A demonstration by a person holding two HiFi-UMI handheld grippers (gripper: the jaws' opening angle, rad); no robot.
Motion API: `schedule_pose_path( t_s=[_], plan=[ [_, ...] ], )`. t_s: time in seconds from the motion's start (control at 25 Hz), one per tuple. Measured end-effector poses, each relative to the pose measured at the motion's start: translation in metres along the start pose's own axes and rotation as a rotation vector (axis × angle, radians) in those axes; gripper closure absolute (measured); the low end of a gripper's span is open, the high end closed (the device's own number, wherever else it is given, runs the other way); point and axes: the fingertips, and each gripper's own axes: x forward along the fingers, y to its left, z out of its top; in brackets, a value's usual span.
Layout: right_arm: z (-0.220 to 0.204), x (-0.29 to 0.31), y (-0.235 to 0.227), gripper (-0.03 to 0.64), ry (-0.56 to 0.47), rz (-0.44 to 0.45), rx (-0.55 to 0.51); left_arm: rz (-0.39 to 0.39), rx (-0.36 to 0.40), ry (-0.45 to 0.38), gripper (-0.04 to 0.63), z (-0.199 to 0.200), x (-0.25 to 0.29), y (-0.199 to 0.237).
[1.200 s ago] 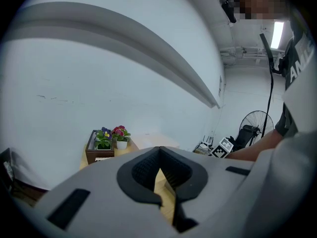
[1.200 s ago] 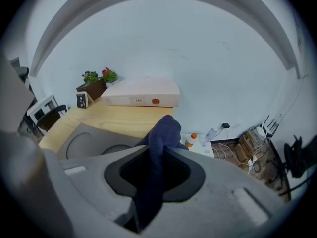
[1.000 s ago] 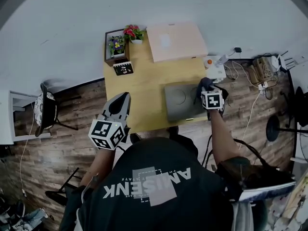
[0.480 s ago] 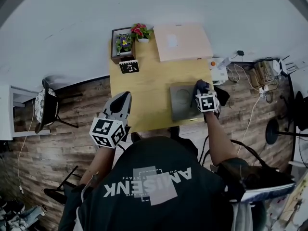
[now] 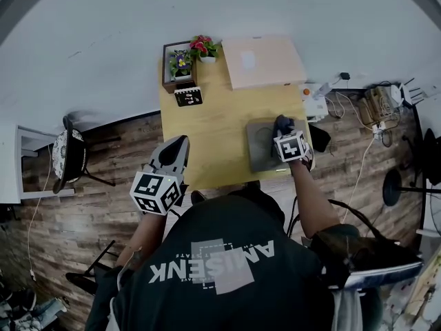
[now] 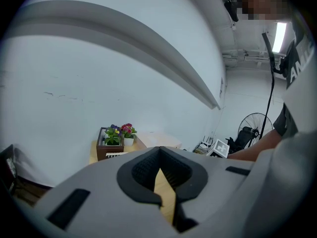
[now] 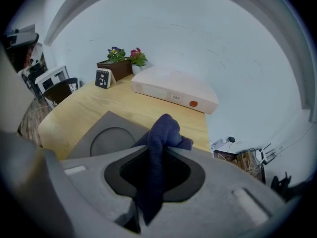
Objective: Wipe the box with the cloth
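The right gripper view shows the right claw (image 7: 156, 158) closed tight on a dark blue cloth (image 7: 161, 131). The cloth's length runs forward along the jaws, and its bunched end points away from the person, toward a flat pale pink case (image 7: 173, 89) with 1 red button on its side. From the head view that grip is hidden under the marker cube. That view does place the cloth over the right part of the flat grey box with a round recess (image 5: 260, 143), which lies near the right edge of the light wooden bench (image 5: 207, 126) with its sides square to it. Neither view settles whether cloth and box touch.

The left gripper view shows the left claw (image 6: 159, 155) shut to a thin slit with nothing in it. The head view puts it off the bench's left edge, above the plank floor (image 5: 103, 178).
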Motion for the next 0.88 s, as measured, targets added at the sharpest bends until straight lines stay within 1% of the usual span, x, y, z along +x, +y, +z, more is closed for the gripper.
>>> schedule_pose_path(
  t_s=[0.08,0.16,0.2,0.28,0.36,0.4,0.48,0.52,0.6,0.64,0.76,0.88],
  plan=[
    [-0.002,0.0,0.008,0.548,0.022,0.01,-0.013,0.001,-0.001,0.0,0.595,-0.001,-0.002,0.001],
    [-0.018,-0.002,0.011,0.548,0.098,0.003,0.039,0.003,-0.003,-0.004,0.595,-0.001,-0.004,0.002],
    [-0.021,-0.003,0.013,0.548,0.113,0.005,0.053,0.004,-0.004,-0.006,0.595,-0.001,-0.006,0.002],
    [-0.011,-0.003,0.02,0.548,0.079,0.022,0.035,0.006,-0.005,-0.009,0.595,-0.002,-0.009,0.003],
    [0.009,-0.003,0.033,0.548,0.014,0.058,-0.005,0.008,-0.007,-0.013,0.595,-0.002,-0.011,0.004],
    [0.013,-0.003,0.041,0.548,0.007,0.081,-0.011,0.01,-0.009,-0.016,0.595,-0.002,-0.012,0.005],
    [0.01,0.001,0.061,0.548,0.035,0.128,-0.002,0.012,-0.011,-0.021,0.595,-0.002,-0.014,0.008],
    [0.013,0.002,0.071,0.548,0.033,0.146,-0.01,0.015,-0.012,-0.022,0.595,-0.002,-0.016,0.009],
    [0.016,0.003,0.088,0.548,0.04,0.16,-0.024,0.022,-0.013,-0.026,0.595,-0.003,-0.02,0.012],
    [0.022,0.003,0.094,0.548,0.024,0.165,-0.034,0.026,-0.015,-0.028,0.595,-0.002,-0.023,0.013],
    [0.035,0.002,0.096,0.548,-0.016,0.175,-0.042,0.034,-0.018,-0.038,0.595,0.001,-0.027,0.017],
    [0.031,0.004,0.093,0.548,0.006,0.184,0.002,0.043,-0.023,-0.041,0.595,0.0,-0.031,0.022]
  ],
)
